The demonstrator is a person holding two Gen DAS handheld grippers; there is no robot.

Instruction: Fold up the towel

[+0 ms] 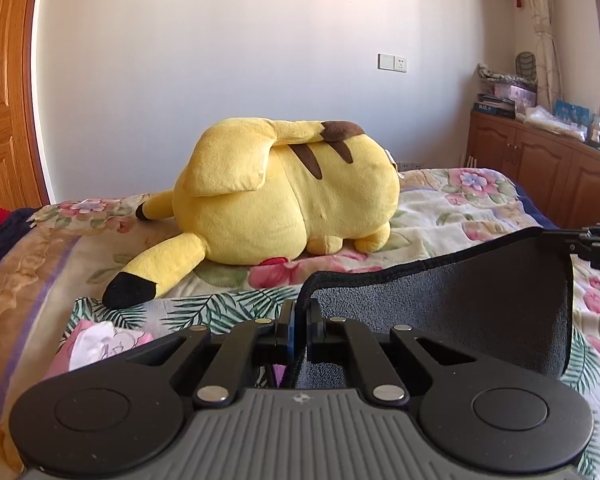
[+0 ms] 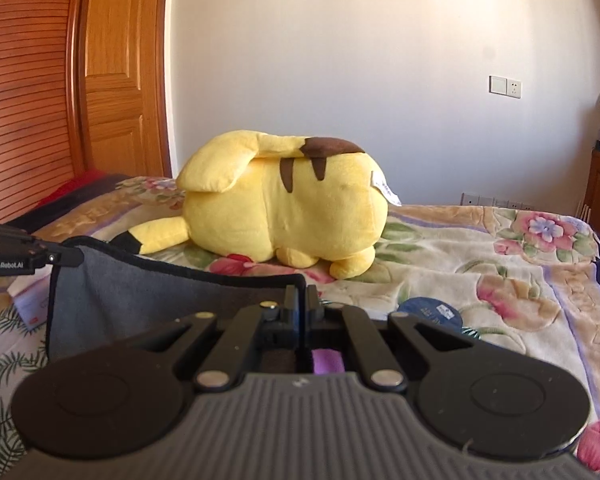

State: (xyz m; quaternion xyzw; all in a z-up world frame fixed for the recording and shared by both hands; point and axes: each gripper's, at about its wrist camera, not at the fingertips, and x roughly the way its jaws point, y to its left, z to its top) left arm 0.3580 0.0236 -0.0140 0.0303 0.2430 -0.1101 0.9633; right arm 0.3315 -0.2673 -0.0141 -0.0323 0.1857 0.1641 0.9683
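Note:
A dark grey towel (image 1: 452,304) with a black hem hangs stretched between my two grippers above the bed. My left gripper (image 1: 300,312) is shut on its left top corner. My right gripper (image 2: 302,300) is shut on its right top corner. The towel also shows in the right wrist view (image 2: 148,300), sagging to the left toward the left gripper's tip (image 2: 66,257). The right gripper's tip (image 1: 556,236) shows at the right edge of the left wrist view, pinching the far corner. The towel's lower part is hidden behind the gripper bodies.
A big yellow Pikachu plush (image 1: 288,200) lies on the floral bedspread (image 1: 460,208) just beyond the towel. A pink and white cloth (image 1: 96,344) lies at the left. A blue round object (image 2: 430,312) lies on the bed. A wooden cabinet (image 1: 540,160) stands right, a wooden door (image 2: 112,72) left.

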